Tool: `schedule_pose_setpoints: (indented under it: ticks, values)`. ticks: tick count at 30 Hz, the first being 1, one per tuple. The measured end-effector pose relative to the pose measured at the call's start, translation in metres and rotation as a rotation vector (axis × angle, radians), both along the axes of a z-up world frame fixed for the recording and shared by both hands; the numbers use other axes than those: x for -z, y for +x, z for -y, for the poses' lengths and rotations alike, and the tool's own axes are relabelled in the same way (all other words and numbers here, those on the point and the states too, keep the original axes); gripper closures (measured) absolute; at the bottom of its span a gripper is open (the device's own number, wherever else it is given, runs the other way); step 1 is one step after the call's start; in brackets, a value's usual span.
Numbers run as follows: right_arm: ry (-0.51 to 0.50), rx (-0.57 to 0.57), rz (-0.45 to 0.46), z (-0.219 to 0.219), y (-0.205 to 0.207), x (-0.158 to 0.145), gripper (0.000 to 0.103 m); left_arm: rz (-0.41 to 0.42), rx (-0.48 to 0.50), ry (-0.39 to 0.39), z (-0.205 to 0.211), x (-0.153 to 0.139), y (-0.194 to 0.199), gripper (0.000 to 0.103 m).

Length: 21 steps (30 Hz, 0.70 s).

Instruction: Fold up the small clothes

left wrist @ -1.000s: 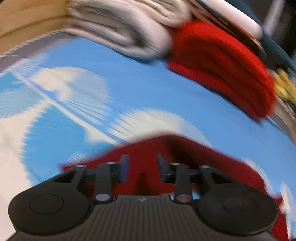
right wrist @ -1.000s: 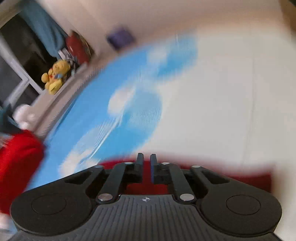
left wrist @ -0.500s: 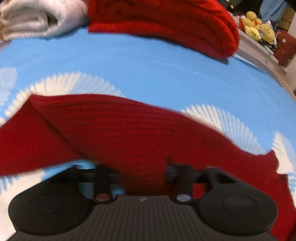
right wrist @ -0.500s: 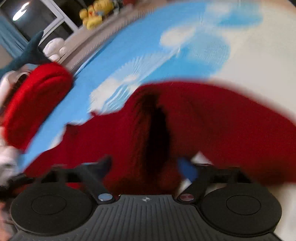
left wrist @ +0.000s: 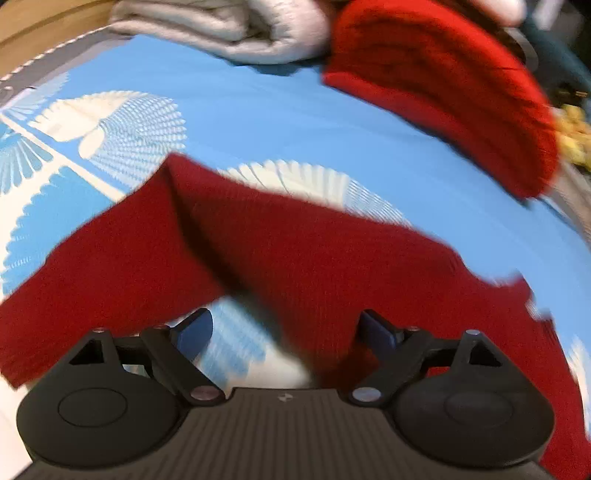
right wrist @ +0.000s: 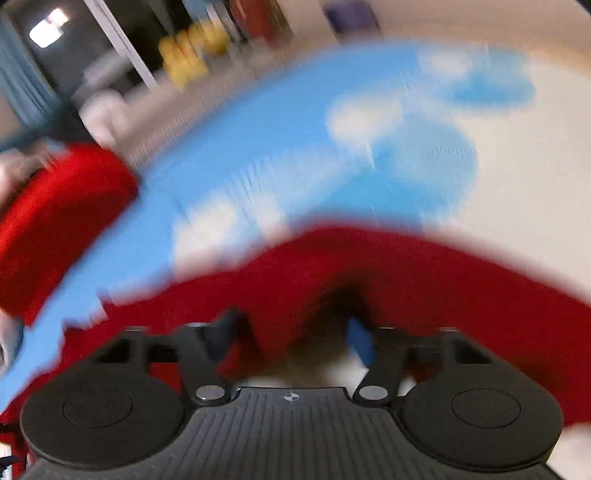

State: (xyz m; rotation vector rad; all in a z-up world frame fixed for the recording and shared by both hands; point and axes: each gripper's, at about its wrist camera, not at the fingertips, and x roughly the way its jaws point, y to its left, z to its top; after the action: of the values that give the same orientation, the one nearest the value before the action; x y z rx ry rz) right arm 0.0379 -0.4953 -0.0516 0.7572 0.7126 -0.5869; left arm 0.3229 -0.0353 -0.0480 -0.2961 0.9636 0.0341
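A dark red knit garment [left wrist: 295, 251] lies spread on the blue and white sheet [left wrist: 258, 114], with a fold ridge running down its left part. My left gripper [left wrist: 284, 332] is open just above its near edge, holding nothing. In the blurred right wrist view the same red garment [right wrist: 424, 273] lies in front of my right gripper [right wrist: 291, 336], which is open, with cloth bunched between the spread fingers.
A folded red knit [left wrist: 443, 85] and a folded grey garment [left wrist: 236, 29] lie at the far edge of the bed. The folded red knit also shows at left in the right wrist view [right wrist: 55, 221]. Yellow plush toys [right wrist: 192, 51] sit beyond.
Both grippers were shut on the red garment a second ago. They have opened and let it drop onto the sheet, then drawn back a little.
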Motion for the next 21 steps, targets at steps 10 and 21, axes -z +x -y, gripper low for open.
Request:
schedule_pose_setpoints:
  ticks: [10,21]
  values:
    - [0.053,-0.311,-0.117,-0.101,-0.091,-0.043,0.027,0.029,0.398,0.18,-0.01,-0.044,-0.212,0.011]
    - [0.012,-0.356,-0.103,-0.183,-0.153,-0.035,0.024,0.077,0.82,0.293,0.046,0.018,-0.381,0.009]
